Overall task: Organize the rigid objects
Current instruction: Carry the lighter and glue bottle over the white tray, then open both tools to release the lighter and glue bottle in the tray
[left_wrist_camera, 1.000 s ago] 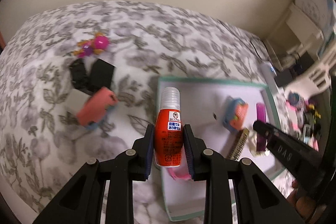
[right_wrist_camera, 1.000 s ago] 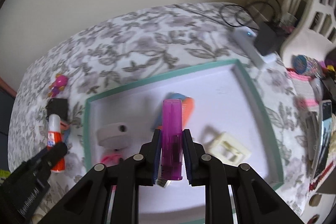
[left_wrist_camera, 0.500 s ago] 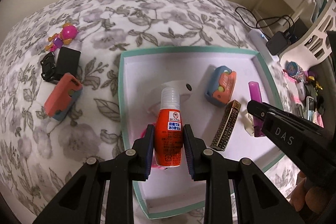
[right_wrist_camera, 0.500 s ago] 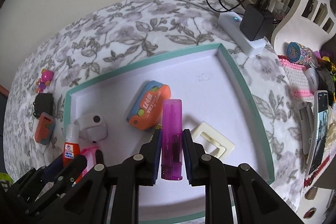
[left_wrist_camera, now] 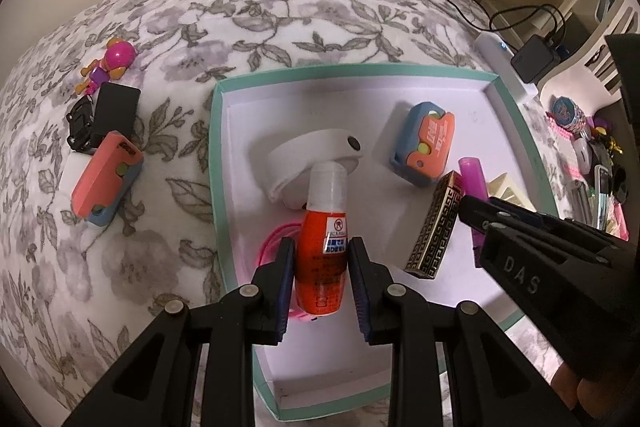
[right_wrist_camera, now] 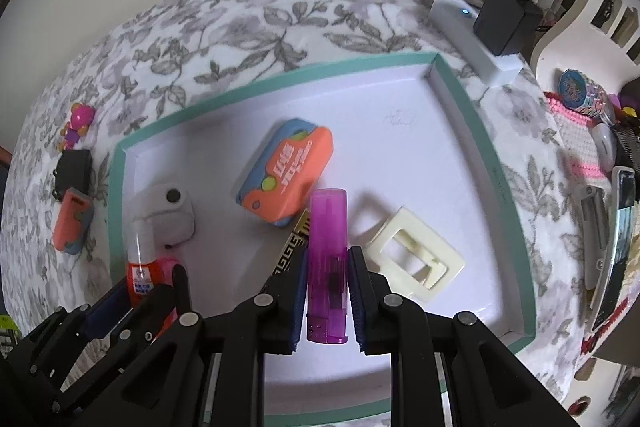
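Left claw (left_wrist_camera: 321, 254) grips an orange bottle (left_wrist_camera: 322, 251); right claw (right_wrist_camera: 327, 269) grips a purple lighter (right_wrist_camera: 328, 259). Both hang over a green-rimmed tray (left_wrist_camera: 218, 163), possibly on a bed.

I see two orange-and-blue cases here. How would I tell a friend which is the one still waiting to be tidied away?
Start at the big white tray with the teal rim on the flowered bedspread. Look outside its left edge, where a small cluster lies on the fabric. The orange-and-blue case there sits just below a black box and a pink toy figure, whereas its twin already lies inside the tray.
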Available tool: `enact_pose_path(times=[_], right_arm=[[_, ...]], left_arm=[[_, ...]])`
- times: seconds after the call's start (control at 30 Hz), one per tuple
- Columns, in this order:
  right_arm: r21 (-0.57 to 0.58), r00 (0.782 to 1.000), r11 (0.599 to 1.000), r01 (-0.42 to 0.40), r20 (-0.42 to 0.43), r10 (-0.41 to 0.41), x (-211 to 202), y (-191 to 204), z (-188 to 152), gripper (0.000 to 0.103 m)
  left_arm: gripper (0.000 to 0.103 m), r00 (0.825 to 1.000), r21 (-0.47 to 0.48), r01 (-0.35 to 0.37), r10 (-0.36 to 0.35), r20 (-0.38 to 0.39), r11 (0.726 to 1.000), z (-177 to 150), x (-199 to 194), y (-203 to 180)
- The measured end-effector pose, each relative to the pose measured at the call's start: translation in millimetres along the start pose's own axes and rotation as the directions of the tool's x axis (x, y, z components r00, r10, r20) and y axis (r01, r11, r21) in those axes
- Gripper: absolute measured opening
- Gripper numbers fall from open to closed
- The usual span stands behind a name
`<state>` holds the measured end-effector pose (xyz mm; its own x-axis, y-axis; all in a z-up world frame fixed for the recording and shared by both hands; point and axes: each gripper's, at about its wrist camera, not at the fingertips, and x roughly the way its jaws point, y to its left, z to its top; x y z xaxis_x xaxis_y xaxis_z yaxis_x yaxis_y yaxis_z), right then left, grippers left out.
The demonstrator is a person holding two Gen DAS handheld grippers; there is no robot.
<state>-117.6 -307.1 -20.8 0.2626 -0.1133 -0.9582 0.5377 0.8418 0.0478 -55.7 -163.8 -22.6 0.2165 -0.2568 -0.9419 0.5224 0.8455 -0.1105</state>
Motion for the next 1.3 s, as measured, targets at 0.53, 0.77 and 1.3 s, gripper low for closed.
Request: enact_pose_path(times=[0.53, 0.77, 1.3], right_arm=[[-0.019, 0.997, 1.000, -0.009, 0.079, 0.011, -29, 7, 6, 0.022], [-0.027, 0.993, 0.999, -0.022, 0.115, 0.025, -43, 15, 6, 0.022], [-0.119, 0.995, 0.993, -0.011, 0.102, 0.023, -35, 54, -1, 0.046]], left_arm=[[0.030, 0.999, -0.051, 0.024, -0.021, 0.047, 0.998, 6, -20, 11], [0.043, 0.997, -0.139, 0.022, -0.011, 0.082, 0.990, 11, -30, 35], [0.085, 0.980, -0.364, -0.137, 0.179, 0.084, 0.921, 11, -39, 111]])
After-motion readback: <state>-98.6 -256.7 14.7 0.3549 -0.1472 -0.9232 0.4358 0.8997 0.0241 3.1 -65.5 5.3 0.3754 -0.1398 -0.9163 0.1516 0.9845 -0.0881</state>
